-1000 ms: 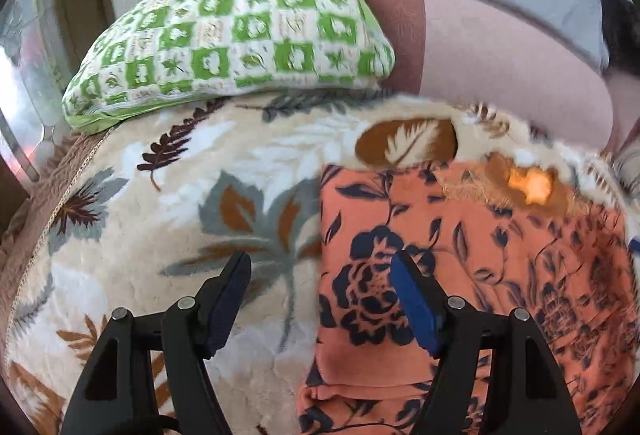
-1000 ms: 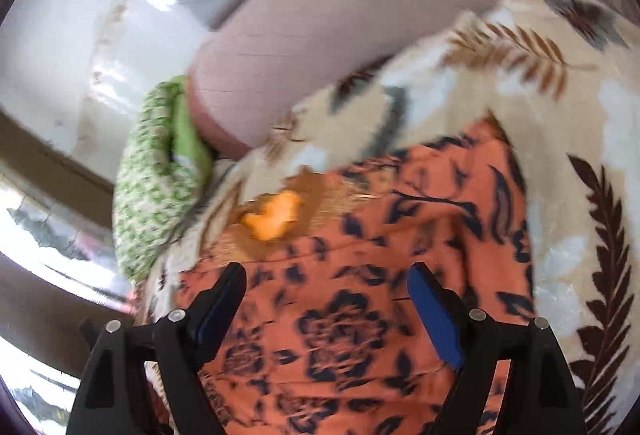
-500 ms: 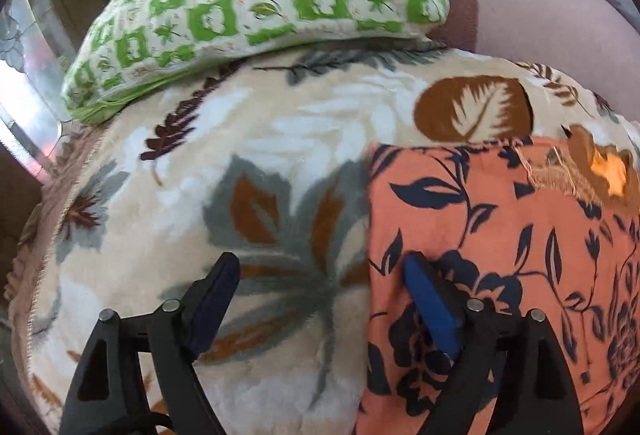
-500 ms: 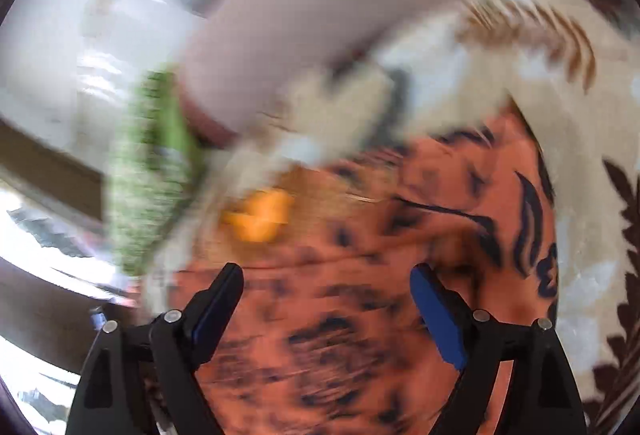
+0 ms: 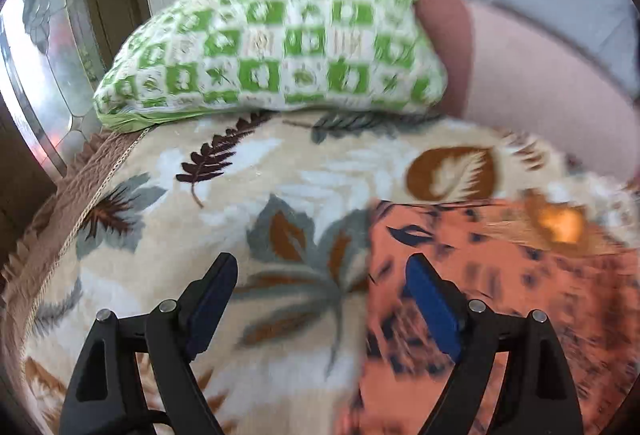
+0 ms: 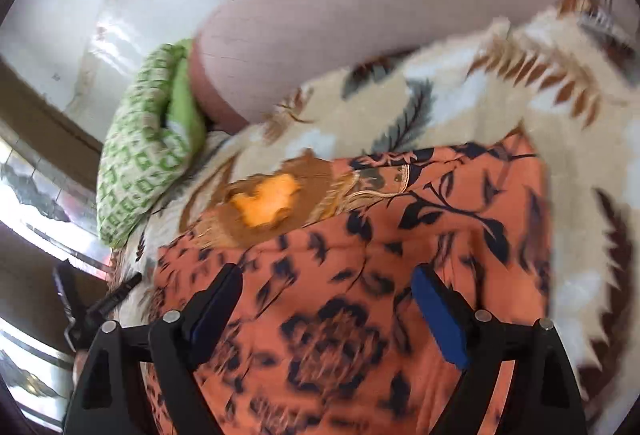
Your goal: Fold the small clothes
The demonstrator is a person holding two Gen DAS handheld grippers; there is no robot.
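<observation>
An orange garment with dark blue flowers (image 5: 520,283) lies flat on a cream leaf-print blanket (image 5: 240,203), its brown embroidered neckline (image 6: 268,199) at the far side. My left gripper (image 5: 320,291) is open and empty, hovering over the garment's left edge, right finger above the cloth, left finger above the blanket. My right gripper (image 6: 326,299) is open and empty above the middle of the garment (image 6: 400,255). The left gripper's black frame (image 6: 80,307) shows at the left edge of the right wrist view.
A green-and-white checked pillow (image 5: 280,51) lies at the far end of the blanket, also in the right wrist view (image 6: 148,139). A pink bolster (image 5: 540,91) lies beside it. A window (image 5: 32,67) is to the left, beyond the bed's edge.
Both grippers stay open and empty. The left gripper has pulled back and up from the garment's left edge. The right view has shifted slightly; the garment lies as before.
</observation>
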